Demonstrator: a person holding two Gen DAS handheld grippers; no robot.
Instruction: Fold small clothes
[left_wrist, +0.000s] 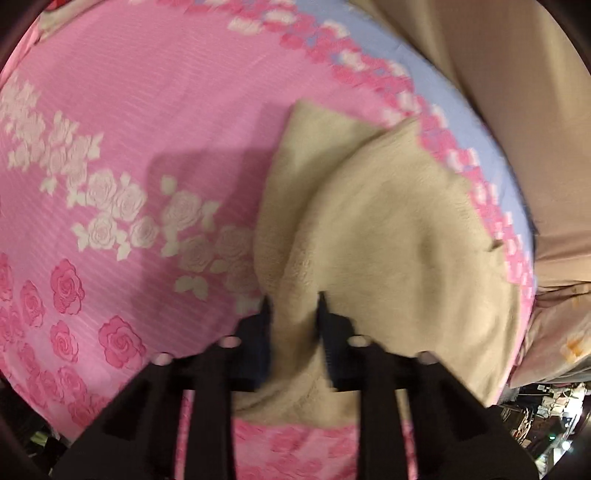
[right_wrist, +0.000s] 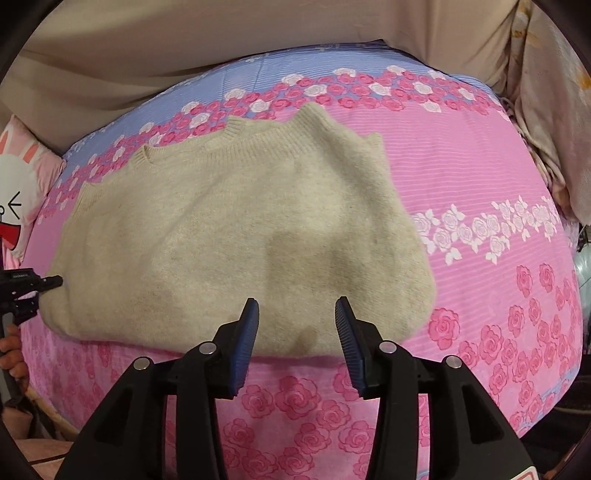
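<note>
Two tongs were in play over a bed, and one cream knitted sweater (right_wrist: 229, 236) lay spread on the pink rose-patterned bedsheet (right_wrist: 480, 177) — ribbed hem edges toward the blue floral strip at the far side of the bed.

Left tongs (left_wrist: 294, 300) had a bunch of sweater (left_wrist: 369, 240) fabric pinched between the fingers (left_wrist: 266, 314), jaws drawn in on the cloth at the sweater's edge, the knit rumpled and raised around the grip. From the right wrist view, those left tongs (right_wrist: 55, 281) showed as a dark tip touching the sweater's left edge, with a hand (right_wrist: 13, 354) just below at the frame's border.

Right tongs (right_wrist: 297, 306) hovered above the near edge of the sweater, jaws spread wide, nothing between the blue ribbed pads (right_wrist: 245, 343) — clear of the fabric.

Beige curtain (right_wrist: 221, 55) hung behind the bed, and a cartoon rabbit pillow (right_wrist: 18, 192) sat at the far left beside the sheet. White roses (left_wrist: 110, 206) on the sheet ran just beside the sweater in the left wrist view, which was somewhat blurred.
</note>
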